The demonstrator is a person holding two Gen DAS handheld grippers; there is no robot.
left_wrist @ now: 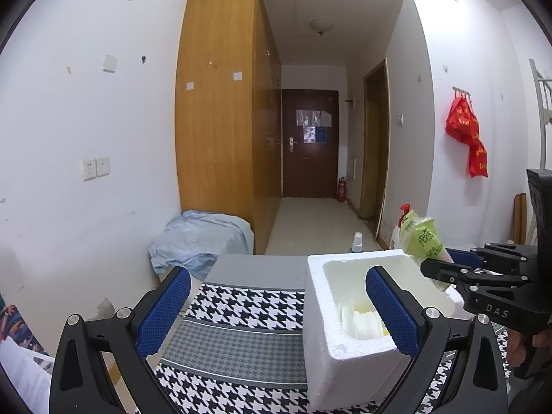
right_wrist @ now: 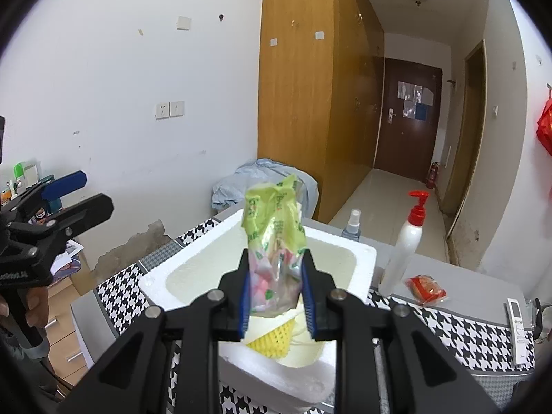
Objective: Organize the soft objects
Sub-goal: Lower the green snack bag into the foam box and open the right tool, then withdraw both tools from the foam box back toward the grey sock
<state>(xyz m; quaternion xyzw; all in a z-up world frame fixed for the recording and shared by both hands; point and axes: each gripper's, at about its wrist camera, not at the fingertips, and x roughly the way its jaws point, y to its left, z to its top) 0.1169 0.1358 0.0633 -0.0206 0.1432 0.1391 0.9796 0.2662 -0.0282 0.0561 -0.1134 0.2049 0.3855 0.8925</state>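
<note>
A white foam box stands on the houndstooth-covered table, with a yellow foam net inside it. My right gripper is shut on a green and clear plastic bag of pink and white pieces, held upright over the box. In the left wrist view the same bag hangs at the box's far right corner in the right gripper. My left gripper stands open and holds nothing; its right finger is in front of the foam box. White foam sheets lie inside.
Beyond the box stand a white pump bottle with a red top and a small spray bottle. A red packet and a white remote lie at the right. A blue cloth is heaped behind the table.
</note>
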